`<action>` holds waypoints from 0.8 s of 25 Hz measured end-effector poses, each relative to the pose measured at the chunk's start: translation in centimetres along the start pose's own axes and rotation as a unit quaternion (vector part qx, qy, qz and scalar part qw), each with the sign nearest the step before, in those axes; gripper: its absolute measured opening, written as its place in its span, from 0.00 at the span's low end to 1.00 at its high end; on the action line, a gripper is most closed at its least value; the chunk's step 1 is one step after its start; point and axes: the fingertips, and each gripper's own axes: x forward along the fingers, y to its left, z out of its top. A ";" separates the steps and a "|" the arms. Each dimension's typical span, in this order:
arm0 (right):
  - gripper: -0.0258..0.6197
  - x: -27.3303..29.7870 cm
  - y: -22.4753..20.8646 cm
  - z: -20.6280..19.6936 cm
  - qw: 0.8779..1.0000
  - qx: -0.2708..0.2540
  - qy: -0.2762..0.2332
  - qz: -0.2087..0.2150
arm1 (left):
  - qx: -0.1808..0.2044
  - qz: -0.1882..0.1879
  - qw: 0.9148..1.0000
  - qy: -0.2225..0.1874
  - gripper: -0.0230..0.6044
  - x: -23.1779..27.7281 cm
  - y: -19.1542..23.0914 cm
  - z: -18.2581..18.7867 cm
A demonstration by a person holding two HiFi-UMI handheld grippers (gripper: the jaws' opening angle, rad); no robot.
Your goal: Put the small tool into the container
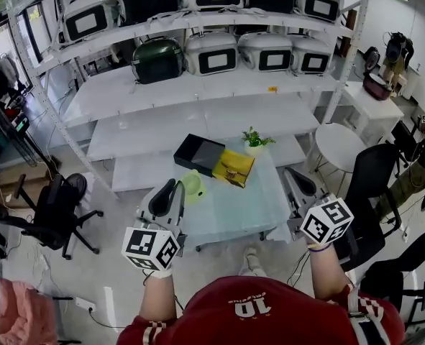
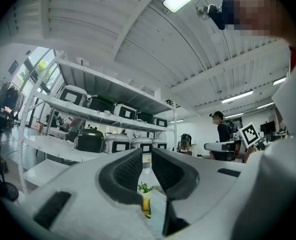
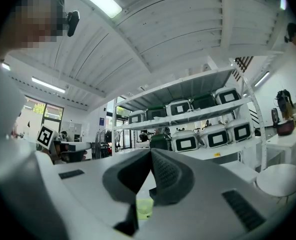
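On a small glass table (image 1: 248, 207) stand a pale green cup (image 1: 191, 184), a yellow pouch-like item (image 1: 233, 167), a flat black box (image 1: 198, 154) and a little potted plant (image 1: 254, 139). I cannot tell which of these is the small tool. My left gripper (image 1: 175, 187) hovers at the table's near left corner, right beside the cup, its jaws a narrow gap apart with nothing between them (image 2: 147, 166). My right gripper (image 1: 293, 175) is held at the table's near right edge, pads together and empty (image 3: 151, 156). The cup (image 3: 144, 207) shows below its jaws.
White shelving (image 1: 198, 85) with rows of rice cookers fills the back. Black office chairs stand at the left (image 1: 57, 210) and right (image 1: 374, 185), and a round white stool (image 1: 339, 146) beside the table. A person stands far right (image 1: 421, 164).
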 end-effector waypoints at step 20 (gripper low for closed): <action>0.04 0.2 0.5 0.4 1.000 0.001 -0.008 -0.010 | -0.006 -0.004 1.000 -0.014 0.02 -0.5 -0.3 0.5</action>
